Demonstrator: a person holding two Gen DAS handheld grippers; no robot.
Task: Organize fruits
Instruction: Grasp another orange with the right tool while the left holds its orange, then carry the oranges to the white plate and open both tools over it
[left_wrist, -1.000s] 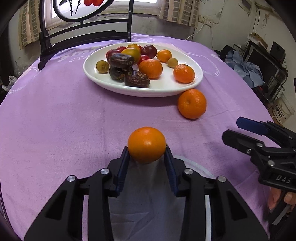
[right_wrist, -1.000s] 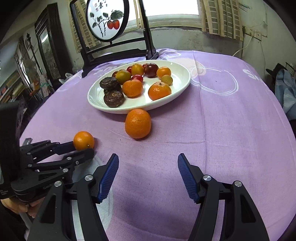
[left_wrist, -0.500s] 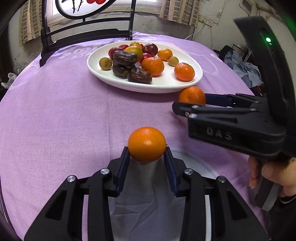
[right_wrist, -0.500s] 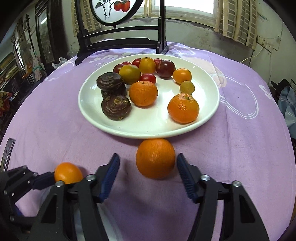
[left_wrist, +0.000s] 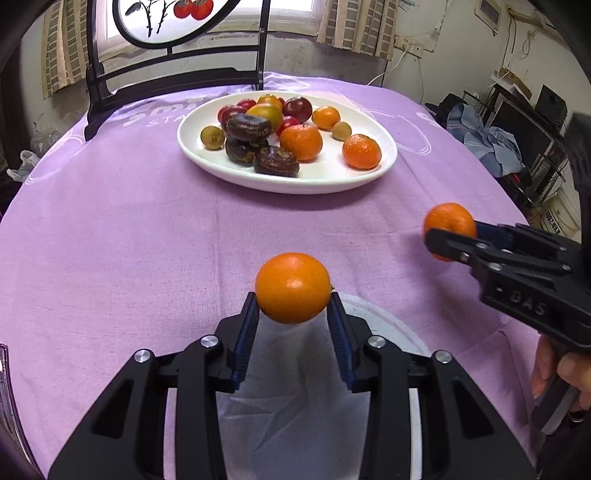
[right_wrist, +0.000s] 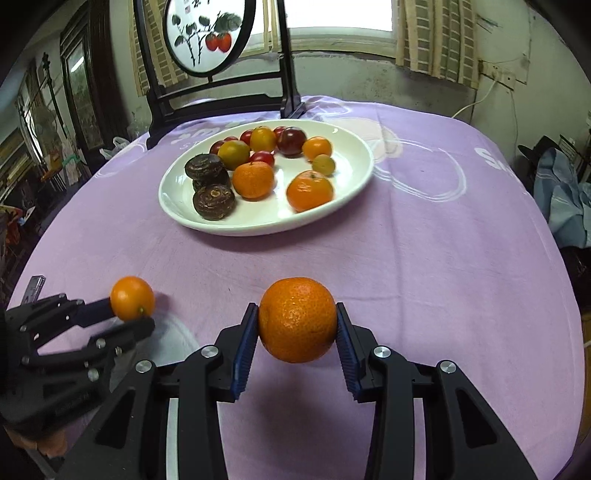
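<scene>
Purple tablecloth (right_wrist: 424, 258) (white plate (right_wrist: 354, 177) centred); cluttered room.

Probably a lived-in home: purple-clothed dining table (right_wrist: 424, 258), carved chair (right_wrist: 221, 92), curtained window (right_wrist: 340, 18), clothes pile (right_wrist: 565, 199).

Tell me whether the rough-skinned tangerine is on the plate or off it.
Off: the tangerine sits between the closing right tongs, short of the white plate.

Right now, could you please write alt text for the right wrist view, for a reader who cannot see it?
The right gripper is closing on a mandarin above a purple tablecloth. At lower left, the left gripper holds a smaller smooth orange fruit. Behind, a white plate holds mandarins, tomatoes and dark fruits.
</scene>
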